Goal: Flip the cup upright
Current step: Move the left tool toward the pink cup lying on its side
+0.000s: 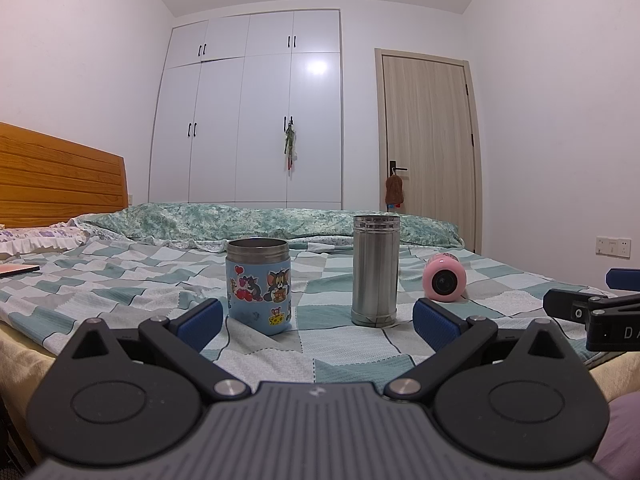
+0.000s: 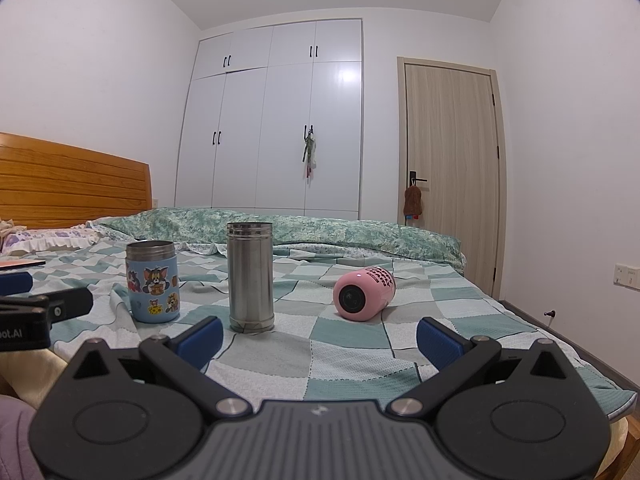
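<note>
A pink cup (image 2: 363,294) lies on its side on the checked bedspread (image 2: 344,364), its open mouth facing me; it also shows in the left wrist view (image 1: 444,278). A blue cartoon cup (image 1: 259,286) (image 2: 153,287) and a tall steel cup (image 1: 375,270) (image 2: 250,276) stand upright to its left. My left gripper (image 1: 318,320) is open and empty, short of the blue and steel cups. My right gripper (image 2: 320,338) is open and empty, short of the steel and pink cups.
A folded green quilt (image 2: 280,226) lies across the bed behind the cups. A wooden headboard (image 2: 72,184) stands at left, pillows (image 2: 44,238) below it. The bed's right edge (image 2: 568,344) drops to the floor. A white wardrobe (image 2: 276,120) and a door (image 2: 452,152) stand at the back.
</note>
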A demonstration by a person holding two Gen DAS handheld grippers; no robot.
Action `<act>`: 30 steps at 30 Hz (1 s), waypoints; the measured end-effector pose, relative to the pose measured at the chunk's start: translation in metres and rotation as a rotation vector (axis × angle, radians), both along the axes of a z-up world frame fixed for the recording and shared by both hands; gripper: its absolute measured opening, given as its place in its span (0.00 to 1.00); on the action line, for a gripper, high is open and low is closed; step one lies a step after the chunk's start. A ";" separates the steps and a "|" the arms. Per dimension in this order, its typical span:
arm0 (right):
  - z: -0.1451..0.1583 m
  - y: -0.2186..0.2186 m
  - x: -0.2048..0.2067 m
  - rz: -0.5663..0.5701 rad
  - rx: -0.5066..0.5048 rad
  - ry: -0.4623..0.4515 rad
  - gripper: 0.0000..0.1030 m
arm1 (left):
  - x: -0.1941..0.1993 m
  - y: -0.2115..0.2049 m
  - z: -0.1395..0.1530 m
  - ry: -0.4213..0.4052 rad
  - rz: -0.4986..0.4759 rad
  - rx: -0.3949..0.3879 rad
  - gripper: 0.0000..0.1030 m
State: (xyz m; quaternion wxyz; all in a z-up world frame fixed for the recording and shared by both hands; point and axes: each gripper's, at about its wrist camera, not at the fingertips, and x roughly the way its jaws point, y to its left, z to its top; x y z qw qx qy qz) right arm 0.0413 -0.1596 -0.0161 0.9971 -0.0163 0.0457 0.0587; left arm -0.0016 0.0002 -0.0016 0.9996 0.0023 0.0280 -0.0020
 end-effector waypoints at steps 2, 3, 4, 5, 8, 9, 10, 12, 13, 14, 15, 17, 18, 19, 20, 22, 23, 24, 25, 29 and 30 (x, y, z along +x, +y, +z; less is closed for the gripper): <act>0.000 0.000 0.000 0.000 0.000 0.000 1.00 | 0.000 0.000 0.000 0.000 0.000 0.000 1.00; 0.000 0.000 0.001 0.000 -0.001 0.001 1.00 | 0.001 -0.001 0.001 0.001 0.000 0.000 1.00; 0.000 -0.001 0.001 0.000 -0.002 0.002 1.00 | 0.001 -0.002 0.001 0.003 0.000 0.001 1.00; 0.000 -0.001 0.001 -0.001 -0.002 0.002 1.00 | 0.001 -0.002 0.000 0.004 0.000 0.002 1.00; 0.000 -0.001 0.002 -0.003 0.001 0.006 1.00 | 0.003 -0.006 0.002 0.021 -0.006 0.015 1.00; 0.001 -0.002 0.002 0.000 0.004 0.009 1.00 | 0.004 -0.007 0.002 0.027 -0.012 0.019 1.00; 0.002 -0.005 0.004 0.003 0.008 0.016 1.00 | 0.005 -0.008 0.004 0.035 -0.020 0.025 1.00; 0.005 -0.009 0.009 0.006 0.015 0.036 1.00 | 0.007 -0.011 0.009 0.039 -0.055 0.023 1.00; 0.008 -0.013 0.012 0.004 0.014 0.042 1.00 | 0.010 -0.012 0.012 0.035 -0.075 0.018 1.00; 0.009 -0.016 0.014 0.001 0.009 0.041 1.00 | 0.013 -0.015 0.016 0.030 -0.091 0.015 1.00; 0.011 -0.019 0.018 -0.003 0.003 0.038 1.00 | 0.017 -0.019 0.020 0.027 -0.104 0.018 1.00; 0.015 -0.025 0.024 -0.005 -0.001 0.039 1.00 | 0.030 -0.030 0.029 0.026 -0.126 0.032 1.00; 0.018 -0.030 0.030 -0.005 -0.001 0.043 1.00 | 0.036 -0.035 0.032 0.027 -0.137 0.038 1.00; 0.020 -0.034 0.035 -0.005 -0.003 0.047 1.00 | 0.042 -0.040 0.035 0.028 -0.151 0.045 1.00; 0.021 -0.039 0.041 -0.009 -0.007 0.050 1.00 | 0.050 -0.046 0.038 0.031 -0.167 0.053 1.00; 0.025 -0.048 0.052 -0.017 -0.017 0.052 1.00 | 0.066 -0.058 0.042 0.037 -0.204 0.065 1.00; 0.028 -0.054 0.058 -0.020 -0.023 0.055 1.00 | 0.073 -0.064 0.044 0.039 -0.223 0.074 1.00; 0.030 -0.061 0.066 -0.023 -0.031 0.061 1.00 | 0.083 -0.072 0.045 0.047 -0.240 0.086 1.00; 0.032 -0.067 0.074 -0.026 -0.039 0.066 1.00 | 0.092 -0.078 0.046 0.057 -0.252 0.095 1.00; 0.036 -0.089 0.108 -0.044 -0.072 0.096 1.00 | 0.134 -0.102 0.051 0.124 -0.299 0.126 1.00; 0.038 -0.095 0.118 -0.047 -0.075 0.105 1.00 | 0.147 -0.110 0.053 0.144 -0.303 0.137 1.00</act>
